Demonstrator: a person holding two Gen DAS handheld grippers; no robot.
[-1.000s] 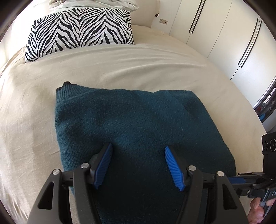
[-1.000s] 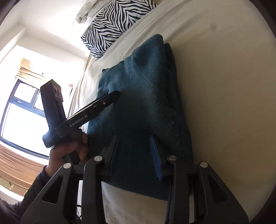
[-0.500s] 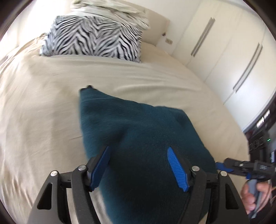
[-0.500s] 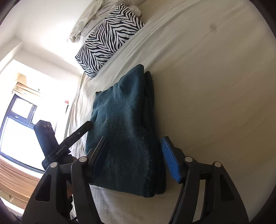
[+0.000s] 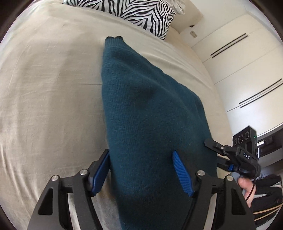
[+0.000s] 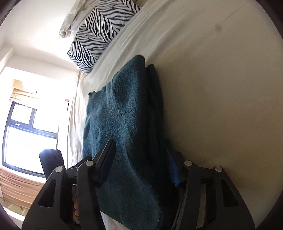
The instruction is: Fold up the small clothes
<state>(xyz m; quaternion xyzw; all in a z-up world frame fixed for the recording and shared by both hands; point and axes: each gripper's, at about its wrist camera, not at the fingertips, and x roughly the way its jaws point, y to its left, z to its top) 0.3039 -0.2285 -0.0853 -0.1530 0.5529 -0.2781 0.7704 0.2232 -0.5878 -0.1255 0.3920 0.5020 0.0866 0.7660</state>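
The folded teal sweater (image 5: 150,123) lay mid-frame on the cream bed (image 5: 44,106), swung more diagonal than a second before. The left gripper (image 5: 141,169) and right gripper (image 6: 139,159) straddled its near end, jaws apart but closing.

The near end of a folded teal sweater (image 5: 150,123) runs off the bottom edge in the left wrist view, hidden behind the gripper frame. A zebra-print pillow (image 5: 141,12) is cropped by the top edge. In the right wrist view, the window (image 6: 26,138) is washed out by glare, and the fabric covers most of one blue pad (image 6: 172,169); contact there cannot be told.
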